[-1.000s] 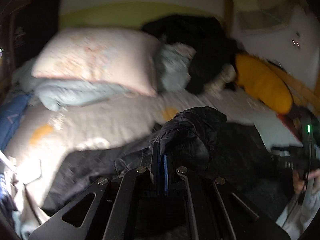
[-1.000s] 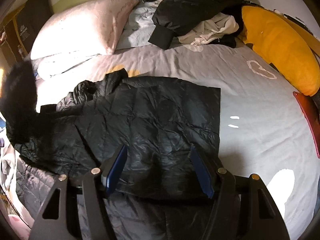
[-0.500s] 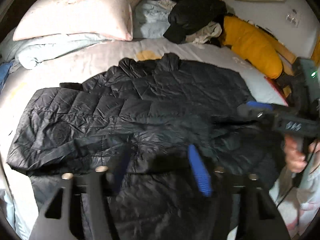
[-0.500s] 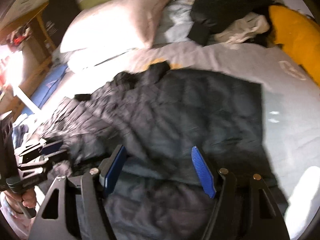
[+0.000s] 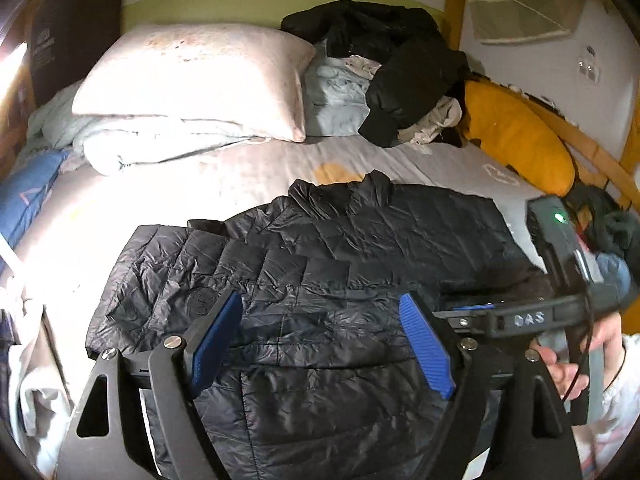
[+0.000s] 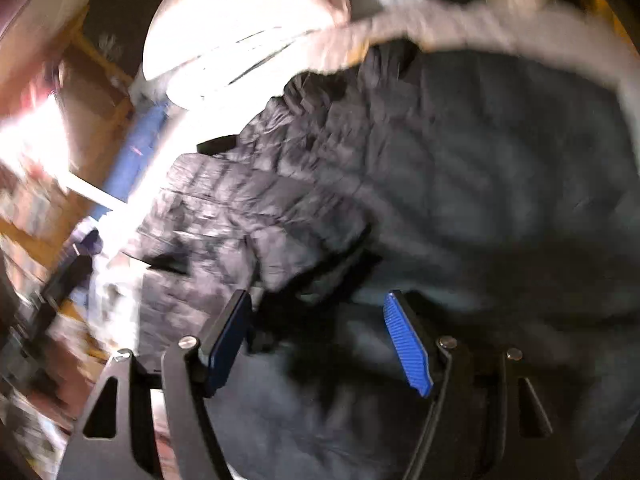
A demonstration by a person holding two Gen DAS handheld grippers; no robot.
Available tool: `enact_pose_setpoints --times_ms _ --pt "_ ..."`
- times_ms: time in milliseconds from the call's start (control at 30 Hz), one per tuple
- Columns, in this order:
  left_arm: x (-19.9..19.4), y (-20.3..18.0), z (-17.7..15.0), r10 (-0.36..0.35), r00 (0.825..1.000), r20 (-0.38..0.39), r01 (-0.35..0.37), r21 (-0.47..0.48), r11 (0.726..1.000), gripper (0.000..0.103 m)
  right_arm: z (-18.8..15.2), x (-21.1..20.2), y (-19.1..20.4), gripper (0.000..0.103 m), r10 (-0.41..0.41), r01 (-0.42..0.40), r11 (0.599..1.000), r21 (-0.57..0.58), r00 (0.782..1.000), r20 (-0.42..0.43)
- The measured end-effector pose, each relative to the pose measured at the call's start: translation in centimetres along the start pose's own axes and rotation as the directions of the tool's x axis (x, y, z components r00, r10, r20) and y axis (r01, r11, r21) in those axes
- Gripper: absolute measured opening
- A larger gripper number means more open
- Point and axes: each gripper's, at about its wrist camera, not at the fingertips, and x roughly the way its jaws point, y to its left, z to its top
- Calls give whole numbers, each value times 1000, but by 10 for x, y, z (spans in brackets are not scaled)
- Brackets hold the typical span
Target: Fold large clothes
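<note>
On the bed sheet [image 5: 248, 168], black puffer jacket [image 5: 320, 264] lies flat, long axis running left-right, collar toward the pillow [image 5: 192, 80]. Left gripper [image 5: 320, 344] has just been opening, nothing between its jaws; right gripper [image 6: 320, 340] released too, empty, over jacket's right half.

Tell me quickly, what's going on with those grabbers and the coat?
Left hand-held gripper just opened, nothing held. Right hand-held gripper open, empty. Black puffer jacket flat on bed, sleeve folded in. Nothing in the way.
</note>
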Motion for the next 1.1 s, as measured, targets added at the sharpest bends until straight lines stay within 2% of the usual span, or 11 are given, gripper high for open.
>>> enact_pose_setpoints --times_ms 200,300,400,433,500,633,767,800,867,967,1100 --pt "2 1 0 -14 1000 -9 14 -19 1000 80 3 8 23 66 19 -14 997 -76 998 57" --pt "4 6 0 -2 1000 -14 1 -41 999 80 0 24 33 64 -59 65 989 -131 997 54" --pt "3 11 0 12 1000 -15 -13 -58 998 80 -7 34 37 19 -145 162 964 -211 985 95" --pt "2 13 0 15 1000 -16 -16 -66 998 80 -10 31 39 9 -186 217 947 -238 972 146" --pt "0 18 2 18 1000 -16 -19 -89 996 80 -14 11 43 8 -255 322 913 -250 929 267" --pt "-2 24 4 44 999 -5 -44 -109 993 80 -13 -41 44 8 -246 364 900 -238 878 411" --pt "3 24 4 93 996 -7 -94 -94 991 80 2 -82 28 8 -361 531 829 -177 749 555" --pt "4 24 3 101 995 -10 -101 -90 991 80 5 -86 23 8 -384 553 818 -159 730 566" --pt "6 24 2 123 992 -13 -124 -80 989 80 15 -97 5 8 -455 621 777 -98 663 594" --pt "8 23 1 158 987 -10 -158 -58 986 80 23 -107 -11 8 -505 671 740 -47 600 620" --pt "13 33 1 127 990 -63 -133 -100 986 80 35 -119 -24 8 -545 685 728 17 565 619"
